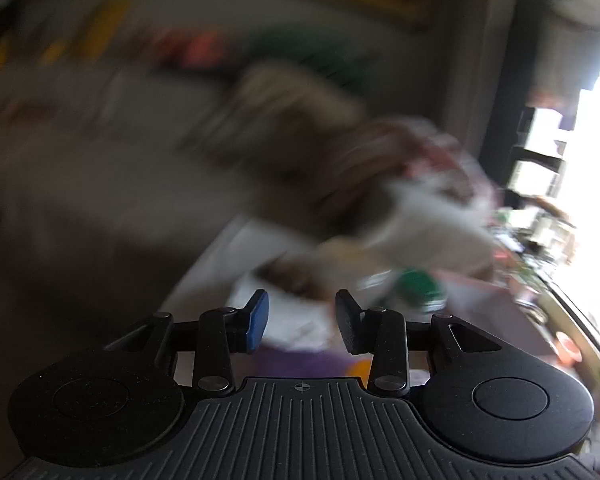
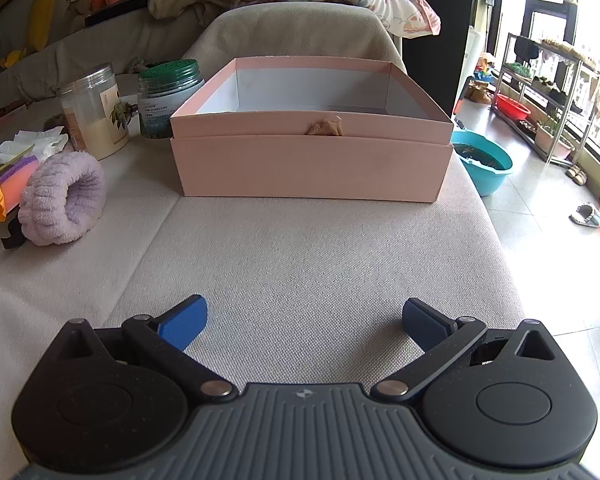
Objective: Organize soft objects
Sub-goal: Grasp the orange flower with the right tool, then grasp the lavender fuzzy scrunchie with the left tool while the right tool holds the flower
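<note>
Lavender scrunchie [image 2: 62,198] lies beside pink box [image 2: 312,160].

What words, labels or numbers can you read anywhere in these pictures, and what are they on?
No text can be read.
Clear jar: its label shows a plant picture and print too small to read.
Green-lidded jar: lines of small print, unreadable.
Pink box: no lettering visible.
Left wrist view: too blurred to read anything.
</note>
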{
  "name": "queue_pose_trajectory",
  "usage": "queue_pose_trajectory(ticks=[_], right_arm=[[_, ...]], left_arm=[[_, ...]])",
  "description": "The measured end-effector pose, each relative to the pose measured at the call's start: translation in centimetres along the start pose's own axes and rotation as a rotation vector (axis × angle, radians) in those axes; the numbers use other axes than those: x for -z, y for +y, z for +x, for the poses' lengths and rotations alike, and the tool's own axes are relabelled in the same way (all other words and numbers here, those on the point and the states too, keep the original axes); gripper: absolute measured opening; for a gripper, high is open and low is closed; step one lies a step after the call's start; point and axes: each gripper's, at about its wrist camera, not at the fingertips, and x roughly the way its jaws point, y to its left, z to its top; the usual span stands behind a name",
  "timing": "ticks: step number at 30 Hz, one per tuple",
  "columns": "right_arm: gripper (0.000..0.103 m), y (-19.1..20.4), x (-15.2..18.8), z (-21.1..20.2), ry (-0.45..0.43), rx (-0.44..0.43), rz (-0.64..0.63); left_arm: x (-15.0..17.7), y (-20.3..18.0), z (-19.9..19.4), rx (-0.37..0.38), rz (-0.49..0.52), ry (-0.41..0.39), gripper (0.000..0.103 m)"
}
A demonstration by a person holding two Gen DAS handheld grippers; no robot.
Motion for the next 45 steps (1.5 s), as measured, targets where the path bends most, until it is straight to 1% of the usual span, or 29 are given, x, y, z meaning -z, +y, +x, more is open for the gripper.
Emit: queue_pose_trajectory(ticks=[1, 3, 4, 5, 6, 8, 9, 11, 13, 14, 17, 18, 19, 20, 21, 23, 24, 25, 27, 29, 31, 34, 36, 37, 38, 39, 42, 43, 45], right_arm=[[0.103, 0.0, 0.0, 0.0, 0.001, 0.0, 0.001], [0.103, 0.1, 0.0, 0.1, 0.001, 0.003, 0.0], [0.103, 0.1, 0.1, 0.1, -0.003, 0.0, 0.003], [0.103, 0.2, 0.1, 0.0, -0.001, -0.006, -0.003], [0.103, 0.4, 0.1, -0.1, -0.003, -0.015, -0.023], [0.101, 1.6, -0.3, -0.3, -0.012, -0.018, -0.103], [0.098, 2.5, -0.9, -0.6, -0.024, -0.01, -0.152], [0.097, 4.5, -2.8, -1.6, -0.069, -0.028, -0.239], [0.097, 6.4, -5.3, -2.8, -0.128, -0.123, -0.263], [0.097, 7.8, -6.9, -3.5, -0.158, -0.188, -0.281], [0.092, 12.4, -9.8, -4.6, -0.227, -0.372, -0.337], [0.088, 13.9, -10.1, -4.9, -0.244, -0.423, -0.354], [0.081, 15.8, -10.3, -4.9, -0.252, -0.457, -0.382], [0.079, 17.3, -10.2, -4.6, -0.249, -0.473, -0.408], [0.075, 18.9, -9.9, -4.0, -0.235, -0.485, -0.446], [0.062, 21.9, -9.0, -2.8, -0.209, -0.444, -0.53], [0.036, 22.6, -8.6, -2.2, -0.18, -0.426, -0.554], [0.014, 23.0, -8.5, -1.8, -0.149, -0.417, -0.57], [0.014, 22.6, -8.7, -2.3, -0.13, -0.43, -0.535], [0.014, 21.6, -9.4, -3.7, -0.163, -0.423, -0.511], [0.014, 19.5, -9.5, -5.5, -0.204, -0.408, -0.472], [0.014, 16.9, -10.5, -5.8, -0.214, -0.377, -0.406], [0.014, 15.3, -10.9, -5.4, -0.216, -0.35, -0.379], [0.014, 14.5, -10.8, -4.9, -0.213, -0.338, -0.366], [0.014, 13.4, -10.6, -5.0, -0.211, -0.33, -0.356], [0.014, 12.9, -10.6, -4.7, -0.208, -0.322, -0.352], [0.014, 11.5, -9.9, -4.5, -0.208, -0.282, -0.344], [0.014, 11.3, -9.7, -4.4, -0.209, -0.268, -0.345], [0.014, 10.8, -9.0, -4.3, -0.218, -0.238, -0.339]], left_arm=[[-0.3, 1.2, 1.3, -0.005, -0.063, 0.066, 0.041], [-0.2, 3.2, 3.2, 0.078, -0.147, 0.164, 0.04], [0.0, 4.0, 4.0, 0.117, -0.172, 0.201, 0.038], [0.2, 4.4, 4.5, 0.139, -0.193, 0.217, 0.037], [0.3, 4.6, 4.7, 0.144, -0.201, 0.214, 0.037], [0.5, 5.0, 4.4, 0.102, -0.163, 0.186, 0.037], [0.6, 4.5, 4.5, 0.066, -0.11, 0.165, 0.037], [0.5, 3.6, 4.1, 0.016, 0.008, 0.113, 0.037], [0.1, 3.4, 4.2, 0.007, 0.094, 0.073, 0.037], [0.1, 3.4, 4.2, 0.003, 0.11, 0.065, 0.037], [0.1, 5.0, 3.8, 0.003, 0.063, 0.061, 0.037], [0.2, 5.5, 3.8, 0.021, 0.045, 0.075, 0.037], [0.3, 6.0, 3.8, 0.043, 0.027, 0.094, 0.037], [0.4, 6.5, 3.8, 0.065, 0.007, 0.112, 0.037], [0.6, 6.9, 3.9, 0.092, -0.016, 0.132, 0.037], [1.0, 7.9, 4.0, 0.145, -0.063, 0.173, 0.037], [1.2, 8.3, 4.3, 0.16, -0.088, 0.189, 0.037], [1.4, 8.5, 4.6, 0.168, -0.107, 0.201, 0.037], [1.6, 8.6, 5.0, 0.162, -0.113, 0.199, 0.037], [1.3, 8.2, 5.2, 0.164, -0.089, 0.156, 0.037], [0.4, 7.7, 5.5, 0.184, -0.07, 0.128, 0.037], [-0.9, 8.1, 6.3, 0.193, -0.134, 0.115, 0.037], [-1.5, 8.6, 6.8, 0.16, -0.18, 0.103, 0.037], [-1.5, 8.8, 6.8, 0.136, -0.183, 0.094, 0.037], [-1.5, 8.5, 6.6, 0.132, -0.163, 0.09, 0.037], [-1.3, 8.1, 6.4, 0.15, -0.123, 0.1, 0.037], [-0.3, 5.9, 5.9, 0.241, -0.027, 0.199, 0.037], [-0.2, 4.7, 5.5, 0.285, 0.01, 0.209, 0.037], [-0.1, 1.5, 4.4, 0.365, 0.128, 0.188, 0.037]])
